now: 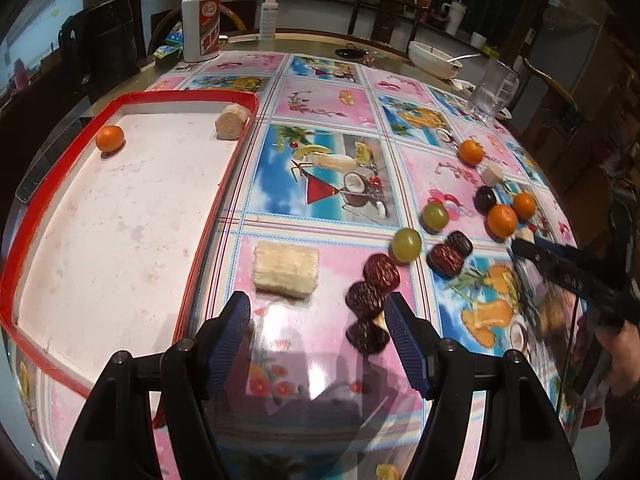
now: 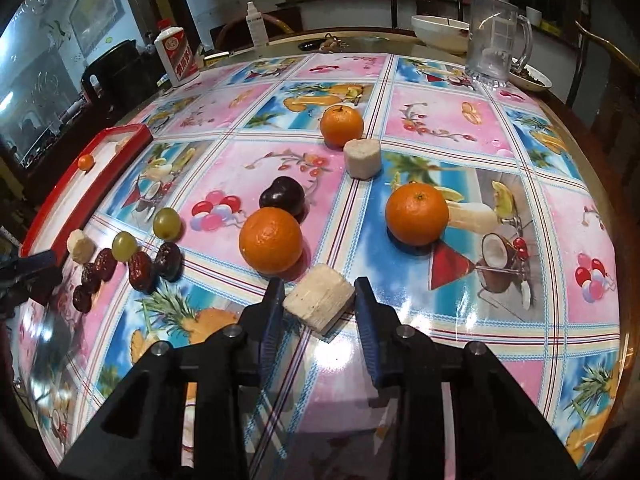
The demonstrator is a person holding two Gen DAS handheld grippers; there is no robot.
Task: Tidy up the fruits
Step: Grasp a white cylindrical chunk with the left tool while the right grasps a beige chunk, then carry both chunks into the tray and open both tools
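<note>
A red-rimmed white tray [image 1: 132, 98] at the left holds one small orange [image 1: 109, 138] and a pale fruit chunk [image 1: 231, 121]. My left gripper [image 1: 316, 306] stands open over the tablecloth with nothing between its fingers. Another pale chunk [image 1: 286, 267] lies just ahead of it, and several red dates [image 1: 364, 300] lie by its right finger. Two green grapes [image 1: 407, 244], a dark plum [image 2: 282, 196] and three oranges [image 2: 271, 240] are spread over the cloth. My right gripper [image 2: 320, 292] is shut on a pale fruit chunk [image 2: 320, 302], both fingers touching its sides.
A white bottle [image 1: 201, 20] and a spray bottle [image 1: 268, 14] stand at the far edge of the table. A glass mug [image 2: 496, 40] and a white bowl [image 2: 438, 30] are at the back right. Wooden chairs ring the table.
</note>
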